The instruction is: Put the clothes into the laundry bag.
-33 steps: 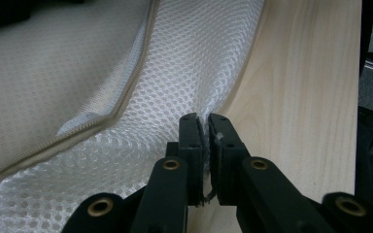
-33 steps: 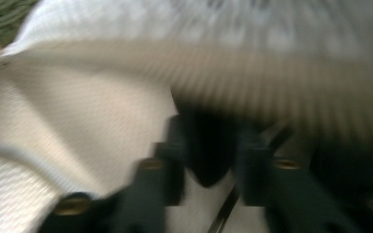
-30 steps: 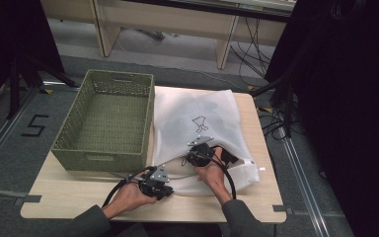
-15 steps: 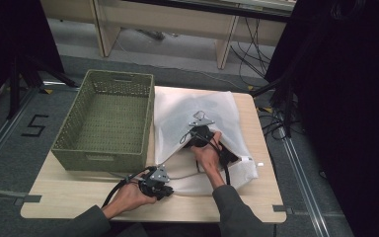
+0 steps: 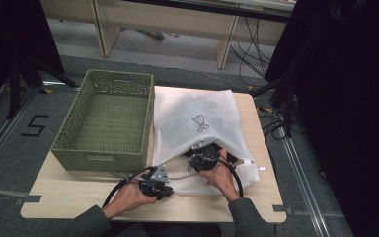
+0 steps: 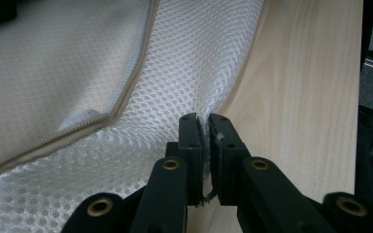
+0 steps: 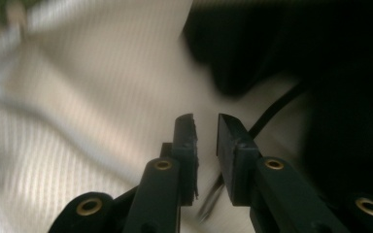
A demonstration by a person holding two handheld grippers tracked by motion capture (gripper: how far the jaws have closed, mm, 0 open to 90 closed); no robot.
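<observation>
Pinching white mesh bag [image 5: 192, 118] with small dark emblem, unreadable, floor digit "5" [image 5: 34, 125]

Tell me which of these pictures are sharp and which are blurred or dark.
Left gripper view: crisp; the weave of the mesh bag, its zipper and the wood grain of the table read clearly. Right gripper view: smeared by motion, the bag a soft streak and the upper right nearly black, though the right gripper itself is sharp. High view: evenly lit at the table, dark along the right side.

basket: green woven basket [image 5: 103, 121] on wooden table [image 5: 69, 200], left | bag: white mesh laundry bag [image 5: 195, 121] right beside it | me: my grippers at bag's near edge
</observation>
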